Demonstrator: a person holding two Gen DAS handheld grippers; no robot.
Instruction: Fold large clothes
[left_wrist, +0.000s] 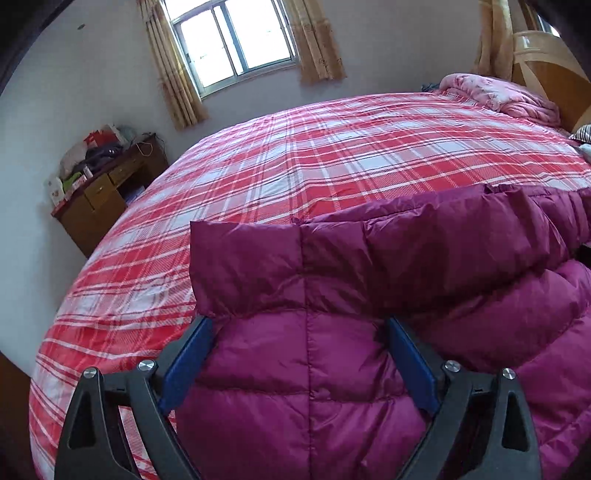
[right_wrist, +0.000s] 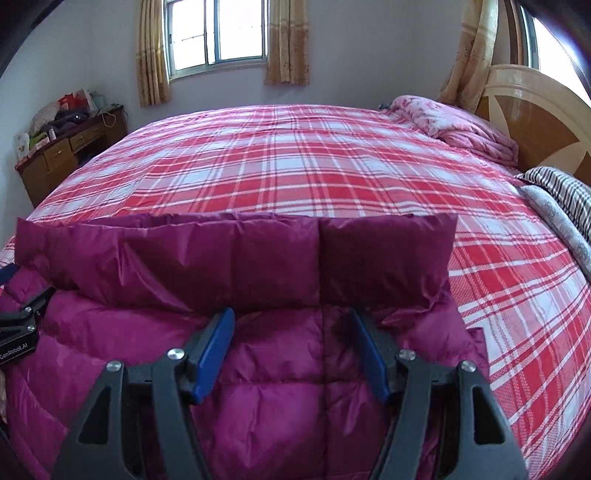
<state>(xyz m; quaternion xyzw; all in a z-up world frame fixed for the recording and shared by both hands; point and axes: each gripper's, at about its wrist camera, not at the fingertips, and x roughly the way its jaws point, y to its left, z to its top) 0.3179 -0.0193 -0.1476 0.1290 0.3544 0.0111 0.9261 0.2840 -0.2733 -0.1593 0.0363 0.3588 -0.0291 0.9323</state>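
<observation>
Left tool (left_wrist: 299, 332) and right tool (right_wrist: 291, 325) spread; magenta puffer jacket (right_wrist: 258, 280) bulging between each one's fingers

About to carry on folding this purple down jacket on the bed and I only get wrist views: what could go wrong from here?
1. Both the left gripper and the right gripper stand open astride the puffy jacket; slick quilted fabric may slip out when they close.
2. The folded-over top band stands up loosely and may spring back.
3. The jacket lies near the bed's near edge, so a pull toward you could drag it off.
</observation>
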